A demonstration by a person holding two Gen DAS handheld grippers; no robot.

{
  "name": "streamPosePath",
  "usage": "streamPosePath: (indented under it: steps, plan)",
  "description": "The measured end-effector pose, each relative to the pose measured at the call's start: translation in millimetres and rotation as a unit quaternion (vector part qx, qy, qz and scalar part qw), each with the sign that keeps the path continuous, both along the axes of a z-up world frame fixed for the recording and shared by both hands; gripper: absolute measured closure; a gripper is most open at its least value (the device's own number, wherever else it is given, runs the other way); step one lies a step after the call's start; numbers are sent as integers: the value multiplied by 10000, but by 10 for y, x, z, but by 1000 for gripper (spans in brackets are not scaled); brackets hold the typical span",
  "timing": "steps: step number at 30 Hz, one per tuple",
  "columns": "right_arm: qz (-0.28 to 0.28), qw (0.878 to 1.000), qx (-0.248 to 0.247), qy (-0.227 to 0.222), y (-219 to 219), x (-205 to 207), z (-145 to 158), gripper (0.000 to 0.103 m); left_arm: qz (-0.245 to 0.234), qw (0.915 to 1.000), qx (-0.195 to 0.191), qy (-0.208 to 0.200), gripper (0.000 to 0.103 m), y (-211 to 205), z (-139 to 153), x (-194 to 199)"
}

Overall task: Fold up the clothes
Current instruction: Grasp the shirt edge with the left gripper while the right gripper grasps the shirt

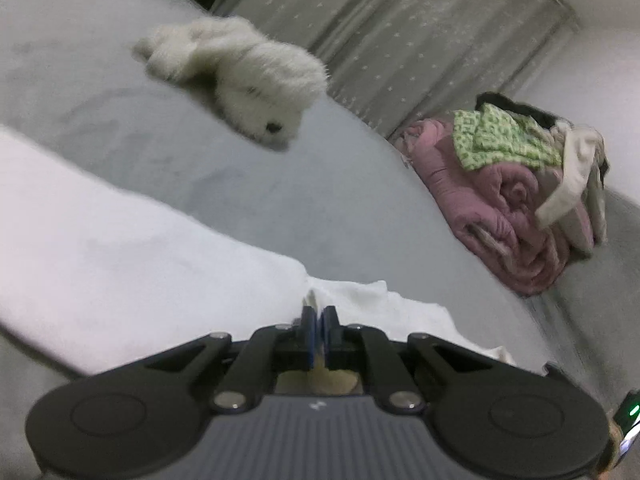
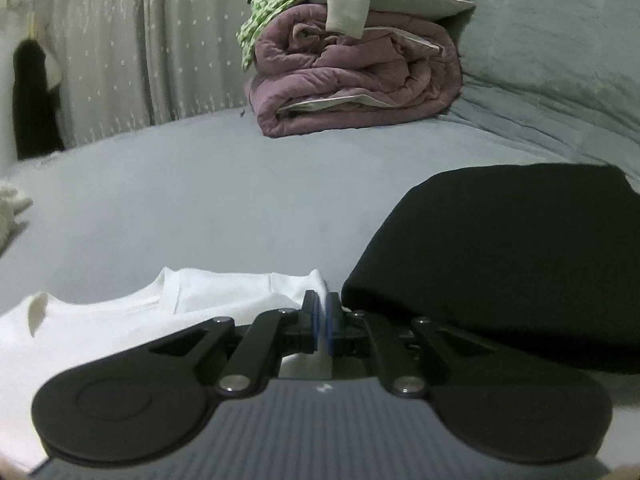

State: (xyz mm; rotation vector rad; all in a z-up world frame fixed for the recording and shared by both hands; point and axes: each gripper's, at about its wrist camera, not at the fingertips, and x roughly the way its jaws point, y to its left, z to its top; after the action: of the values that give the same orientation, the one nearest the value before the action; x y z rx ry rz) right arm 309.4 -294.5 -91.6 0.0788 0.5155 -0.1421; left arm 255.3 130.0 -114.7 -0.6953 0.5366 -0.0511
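The white shirt (image 1: 120, 248) spreads left of the left gripper (image 1: 319, 320), whose jaws are clamped on its edge. A plush toy (image 1: 240, 76) lies ahead-left and a quilt pile (image 1: 512, 200) ahead-right. The right gripper (image 2: 320, 316) pinches the shirt's (image 2: 100, 320) corner, jaws together; a black garment (image 2: 512, 264) lies just right.

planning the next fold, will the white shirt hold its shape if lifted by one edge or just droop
Probably droops: the white shirt lies thin and limp on the bed. Likely light, with soft creases near the left tongs, so it should lift easily. Both edges may need support.
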Motion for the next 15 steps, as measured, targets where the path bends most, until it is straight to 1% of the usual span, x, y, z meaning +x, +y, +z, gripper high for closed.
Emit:
streamPosePath:
  steps: [3,4,5,7,8,10,12,14,15]
  plan:
    - [17,9997,-217,120,39,35,3,98,188,9997,162,-13,98,18,31,-33]
    - [27,9996,-233,139,39,31,14,96,250,9995,216,-17,98,24,41,-44]
    - [41,9997,-197,138,28,14,34,93,281,9994,198,-46,98,36,51,-56]
    - [71,9999,-92,122,-1,-35,87,86,269,9995,-11,-165,98,72,70,-83]
    - [89,9999,-7,94,-23,-81,132,85,261,9993,-84,-239,97,85,87,-99]
    - [142,9998,110,41,-58,-181,212,82,252,9991,-39,-340,94,81,127,-127]
    - [225,9997,133,-6,-71,-291,260,79,200,9994,13,-274,92,54,118,-116]
    - [334,9993,190,-38,-91,-402,298,79,149,9997,64,-208,92,27,110,-104]
    - [415,9988,259,-15,-102,-442,299,79,131,9998,122,-112,92,14,104,-84]
